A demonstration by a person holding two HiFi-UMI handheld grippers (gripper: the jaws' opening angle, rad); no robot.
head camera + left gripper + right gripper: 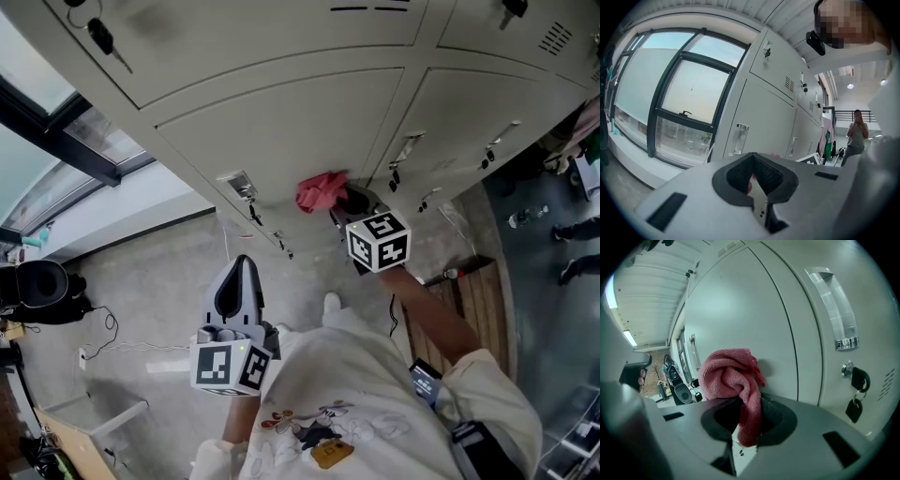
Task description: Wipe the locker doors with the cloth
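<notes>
Left tool (243, 267) hangs idle, jaws together on nothing. Right tool (746, 425) is clamped on the pink cloth (726, 373), bunched against the locker door (740, 305); best press flat, sweep overlapping strokes.

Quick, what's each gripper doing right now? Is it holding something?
Left gripper: fingers closed, holding nothing.
Right gripper: fingers closed on the crumpled pink fabric cloth.

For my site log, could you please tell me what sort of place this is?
Probably a workplace locker area: rows of grey metal lockers, keys hanging in locks, a large window, bare concrete floor.
</notes>
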